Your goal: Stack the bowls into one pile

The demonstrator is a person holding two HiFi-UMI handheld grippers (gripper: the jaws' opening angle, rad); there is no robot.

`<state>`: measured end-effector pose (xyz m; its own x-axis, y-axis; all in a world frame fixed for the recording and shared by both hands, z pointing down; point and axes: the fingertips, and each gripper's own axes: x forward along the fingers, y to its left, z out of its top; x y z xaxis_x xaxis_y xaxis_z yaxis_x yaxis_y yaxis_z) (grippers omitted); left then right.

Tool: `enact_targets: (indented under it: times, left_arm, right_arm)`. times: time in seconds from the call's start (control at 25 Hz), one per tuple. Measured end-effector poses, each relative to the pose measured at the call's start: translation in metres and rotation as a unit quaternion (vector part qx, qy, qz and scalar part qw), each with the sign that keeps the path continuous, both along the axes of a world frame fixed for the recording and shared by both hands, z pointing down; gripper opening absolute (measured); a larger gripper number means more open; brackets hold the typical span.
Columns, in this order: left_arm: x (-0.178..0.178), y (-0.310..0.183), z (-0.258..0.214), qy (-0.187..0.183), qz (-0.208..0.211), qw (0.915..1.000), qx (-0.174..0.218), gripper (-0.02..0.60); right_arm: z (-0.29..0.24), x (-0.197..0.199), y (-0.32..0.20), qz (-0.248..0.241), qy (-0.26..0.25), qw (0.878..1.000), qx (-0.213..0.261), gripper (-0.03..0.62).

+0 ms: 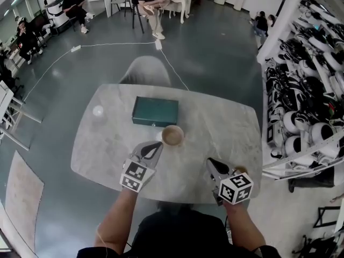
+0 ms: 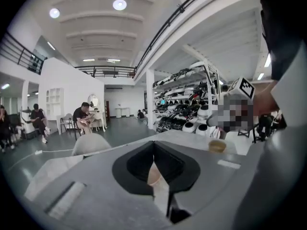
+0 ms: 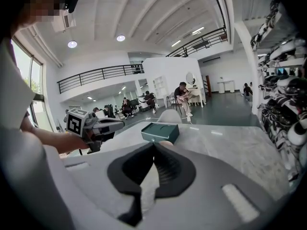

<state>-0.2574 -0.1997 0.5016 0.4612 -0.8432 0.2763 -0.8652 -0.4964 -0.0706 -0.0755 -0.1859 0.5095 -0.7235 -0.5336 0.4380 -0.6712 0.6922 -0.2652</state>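
Left gripper (image 2: 153,145): jaws together at the tips, nothing pinched. A tan patch shows through the slot below them; we read it as the bowl beyond, not a grip. Right gripper (image 3: 154,146): jaws also meet at the tips, empty. In the head view the tan bowl (image 1: 172,135) sits mid-table, just off the left tips at 1 o'clock and not touching. The small bowl (image 1: 240,170) is beside the right gripper at 4 o'clock, near the table (image 1: 107,149) edge and partly hidden behind the gripper body. It's clearer in the left gripper view (image 2: 217,146). Green box (image 1: 155,112) is at 11 o'clock from the tan bowl, close but apart. There's a pale round thing (image 1: 97,110) at the table's 10 o'clock; we can't tell if it's a bowl. Nothing is stacked yet. Our read on handling: both bowls look wooden or similar, so light, stiff and not brittle, with a smooth wall that could slip. We'd open the jaws and pinch the rim, one pad inside and one outside. The small one likely nests into the larger. A light bowl will skate if nudged, so come in from above.
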Motion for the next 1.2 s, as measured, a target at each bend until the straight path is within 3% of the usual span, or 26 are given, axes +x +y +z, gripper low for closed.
enact_targets:
  times: [0.16, 0.2, 0.24, 0.28, 0.4, 0.56, 0.8, 1.04, 1.2]
  left_arm:
    - [0.008, -0.023, 0.027, -0.053, 0.018, 0.9980, -0.030, 0.014]
    - [0.011, -0.028, 0.035, -0.067, 0.025, 0.9966, -0.040, 0.054]
    - [0.014, -0.033, 0.044, -0.085, 0.033, 0.9945, -0.051, 0.132]
    - [0.017, -0.037, 0.053, -0.105, 0.040, 0.9918, -0.060, 0.162]
    - [0.021, -0.050, 0.075, -0.153, 0.059, 0.9832, -0.081, 0.173]
    - [0.034, -0.063, 0.102, -0.184, 0.102, 0.9717, -0.107, 0.205]
    - [0.047, -0.068, 0.140, -0.241, 0.166, 0.9439, -0.153, 0.210]
    - [0.055, -0.072, 0.175, -0.308, 0.218, 0.9093, -0.176, 0.215]
    - [0.058, -0.075, 0.187, -0.324, 0.233, 0.8975, -0.187, 0.215]
  right_arm:
    - [0.011, 0.012, -0.013, -0.003, -0.001, 1.000, -0.009, 0.002]
    - [0.014, 0.016, -0.016, -0.003, -0.001, 1.000, -0.012, 0.002]
    - [0.017, 0.020, -0.019, -0.003, -0.002, 1.000, -0.015, 0.002]
    - [0.020, 0.023, -0.023, -0.002, -0.001, 1.000, -0.018, 0.002]
    - [0.029, 0.029, -0.032, -0.001, -0.001, 1.000, -0.029, 0.002]
    - [0.038, 0.034, -0.043, -0.001, 0.000, 0.999, -0.038, 0.002]
    - [0.040, 0.045, -0.054, 0.009, -0.001, 0.999, -0.044, 0.002]
    - [0.048, 0.057, -0.062, 0.021, 0.000, 0.999, -0.050, 0.002]
    - [0.049, 0.061, -0.065, 0.025, 0.000, 0.998, -0.054, 0.002]
